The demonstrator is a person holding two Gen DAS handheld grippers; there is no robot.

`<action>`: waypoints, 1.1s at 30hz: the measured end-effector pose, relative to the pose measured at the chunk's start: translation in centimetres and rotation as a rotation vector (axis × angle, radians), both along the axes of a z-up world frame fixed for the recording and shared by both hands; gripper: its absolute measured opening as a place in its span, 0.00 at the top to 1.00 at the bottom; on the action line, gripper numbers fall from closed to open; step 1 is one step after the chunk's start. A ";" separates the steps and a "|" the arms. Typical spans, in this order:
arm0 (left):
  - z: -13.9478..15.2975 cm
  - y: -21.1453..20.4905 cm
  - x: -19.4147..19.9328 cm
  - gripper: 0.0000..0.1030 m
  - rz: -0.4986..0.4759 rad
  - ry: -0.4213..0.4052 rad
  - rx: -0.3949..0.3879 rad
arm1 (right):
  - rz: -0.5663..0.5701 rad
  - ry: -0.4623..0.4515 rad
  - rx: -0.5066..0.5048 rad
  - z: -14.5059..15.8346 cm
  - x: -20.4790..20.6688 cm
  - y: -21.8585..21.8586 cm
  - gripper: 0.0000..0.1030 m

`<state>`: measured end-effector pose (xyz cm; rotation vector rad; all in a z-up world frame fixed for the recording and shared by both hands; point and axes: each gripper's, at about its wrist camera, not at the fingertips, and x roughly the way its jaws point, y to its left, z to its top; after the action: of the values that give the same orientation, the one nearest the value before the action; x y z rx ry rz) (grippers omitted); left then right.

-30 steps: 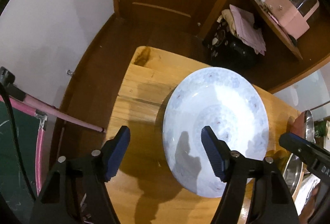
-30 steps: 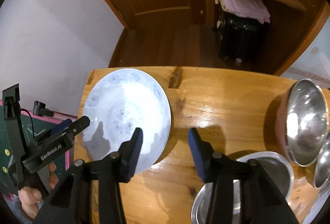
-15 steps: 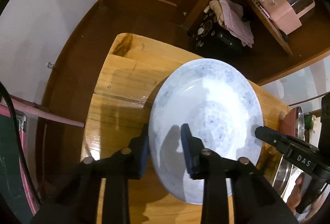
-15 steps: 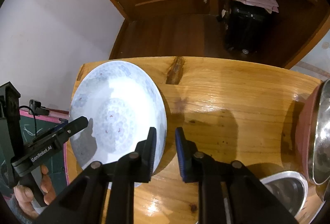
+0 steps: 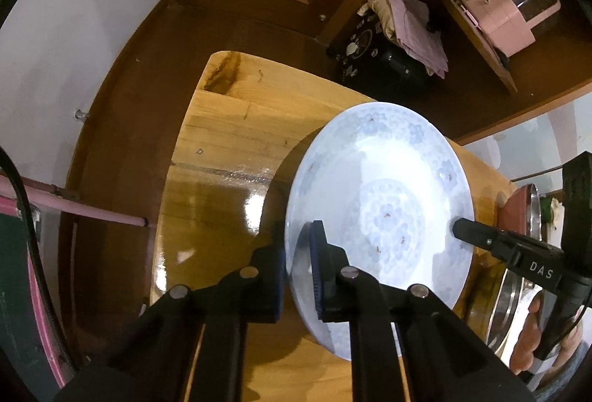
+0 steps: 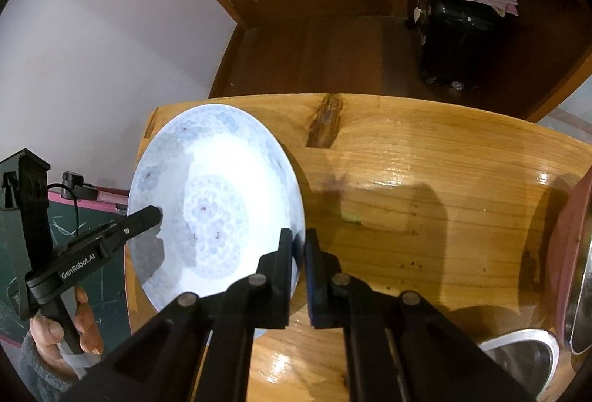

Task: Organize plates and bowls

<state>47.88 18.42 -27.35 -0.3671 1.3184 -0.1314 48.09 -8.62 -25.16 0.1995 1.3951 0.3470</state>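
Observation:
A white plate [image 5: 381, 202] with a pale blue flower pattern sits at the left end of the wooden table [image 5: 229, 143]. My left gripper [image 5: 298, 246] is shut on its left rim, one pad under the edge and one on top. In the right wrist view the same plate [image 6: 211, 202] has my right gripper [image 6: 299, 243] shut on its right rim. Each view also shows the other gripper's tip on the plate's far rim: the left gripper [image 6: 155, 213] and the right gripper [image 5: 458, 228].
Steel bowls [image 6: 581, 254] with a reddish outside stand at the table's right end, with a steel dish [image 6: 518, 354] in front of them. A green chalkboard [image 6: 96, 231] stands left of the table. A black case [image 6: 455, 32] sits on the floor beyond. Bare tabletop [image 6: 425, 180] lies between plate and bowls.
Both grippers came down onto the plate from either side. Their jaws went from wide open to shut on opposite rims.

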 end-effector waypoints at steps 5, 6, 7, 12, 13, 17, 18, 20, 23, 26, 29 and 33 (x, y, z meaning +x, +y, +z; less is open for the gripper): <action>0.6 0.0 -0.5 0.91 0.010 0.013 0.010 | 0.008 -0.001 -0.023 0.3 -0.6 0.4 0.94; 0.9 0.0 -0.7 0.91 0.009 0.012 0.008 | 0.007 -0.002 -0.019 0.5 -0.7 0.4 0.94; 1.2 0.0 -0.8 0.91 0.008 0.010 0.006 | 0.007 -0.005 -0.016 0.7 -0.9 0.4 0.94; 3.2 -0.3 -2.1 0.92 -0.008 0.004 0.014 | 0.004 -0.017 -0.009 2.4 -2.2 0.1 0.94; 3.7 -0.3 -2.3 0.92 -0.009 0.006 0.013 | 0.006 -0.020 -0.011 2.9 -2.6 0.1 0.94; 6.2 -0.9 -4.3 0.92 -0.016 0.009 0.026 | 0.004 -0.033 -0.008 4.9 -4.3 -0.3 0.94; 6.7 -1.0 -4.7 0.92 -0.019 0.008 0.029 | 0.004 -0.034 -0.008 5.5 -4.8 -0.4 0.94; 8.4 -1.3 -6.3 0.92 -0.025 0.008 0.036 | 0.005 -0.035 -0.009 6.7 -6.0 -0.6 0.94; 10.8 -1.9 -8.6 0.92 -0.035 0.003 0.042 | 0.004 -0.041 -0.009 8.9 -8.3 -0.9 0.94; 13.5 -2.5 -11.5 0.92 -0.054 -0.011 0.051 | 0.008 -0.053 -0.005 11.1 -11.0 -1.3 0.94; 16.1 -3.1 -14.8 0.92 -0.067 -0.027 0.056 | 0.009 -0.069 0.015 13.5 -14.1 -1.8 0.94; 18.6 -4.0 -19.9 0.92 -0.099 -0.031 0.068 | 0.007 -0.084 0.027 16.0 -18.3 -2.5 0.95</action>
<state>27.95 14.47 -8.71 -0.2414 1.3071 -0.1743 29.78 -11.11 -9.12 0.2003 1.3088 0.3764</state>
